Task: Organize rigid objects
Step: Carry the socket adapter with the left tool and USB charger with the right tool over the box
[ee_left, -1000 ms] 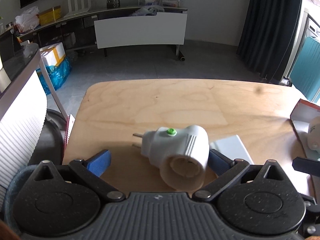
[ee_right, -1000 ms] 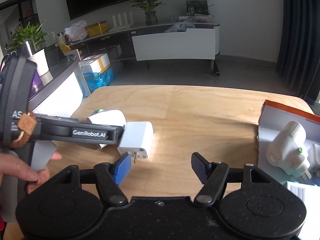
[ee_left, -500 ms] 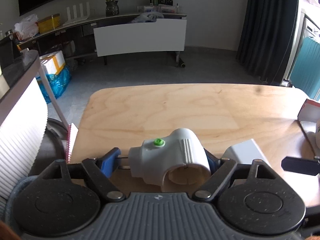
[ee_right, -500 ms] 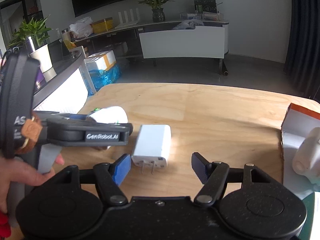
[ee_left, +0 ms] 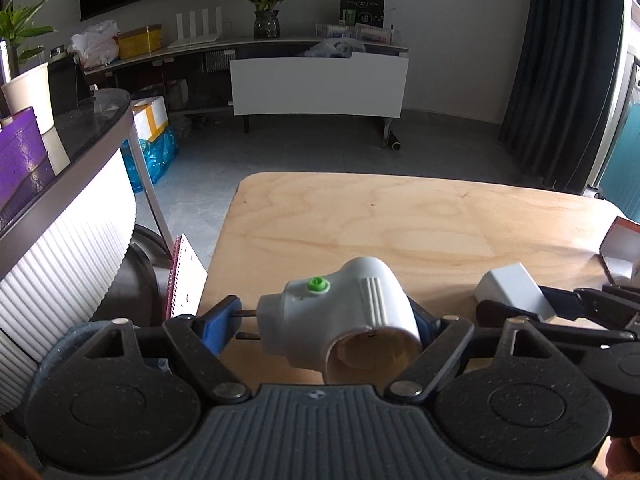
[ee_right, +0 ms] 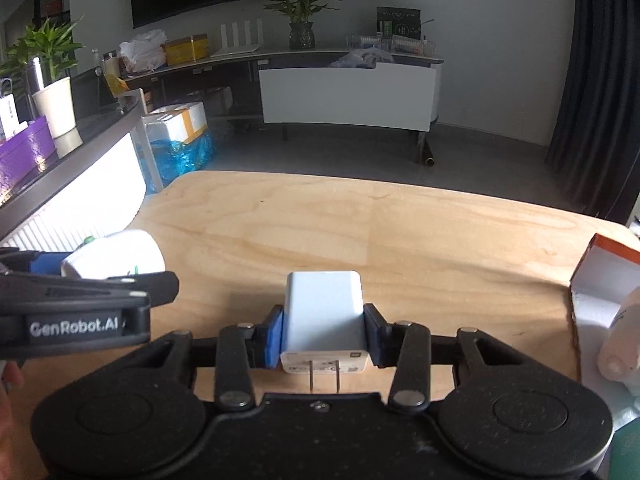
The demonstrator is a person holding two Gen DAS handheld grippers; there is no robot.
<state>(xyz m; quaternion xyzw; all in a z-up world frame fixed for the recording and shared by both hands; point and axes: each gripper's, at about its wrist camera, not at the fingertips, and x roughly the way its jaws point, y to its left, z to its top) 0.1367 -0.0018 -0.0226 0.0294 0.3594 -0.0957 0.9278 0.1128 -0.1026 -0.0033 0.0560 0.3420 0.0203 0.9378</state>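
Observation:
A white socket adapter (ee_left: pixel 360 300) with a green button sits between the blue pads of my left gripper (ee_left: pixel 322 322), which is shut on it just above the wooden table (ee_left: pixel 400 220). The same adapter (ee_right: pixel 116 256) shows at the left of the right wrist view. My right gripper (ee_right: pixel 324 340) is closing tight on a white square charger (ee_right: pixel 324 312), both pads pressing its sides, prongs pointing back at the camera. In the left wrist view the charger (ee_left: pixel 512 288) lies at the right.
An orange-edged white box (ee_right: pixel 600 280) stands at the table's right edge with another white adapter (ee_right: pixel 624 340) in it. A spiral notebook (ee_left: pixel 184 276) leans at the table's left edge beside a ribbed white counter (ee_left: pixel 60 280). A person's hand (ee_right: pixel 12 372) holds the left gripper.
My left gripper has closed on the socket adapter. My right gripper has moved up to the square charger and closed on it; before, its jaws stood wide with nothing between them.

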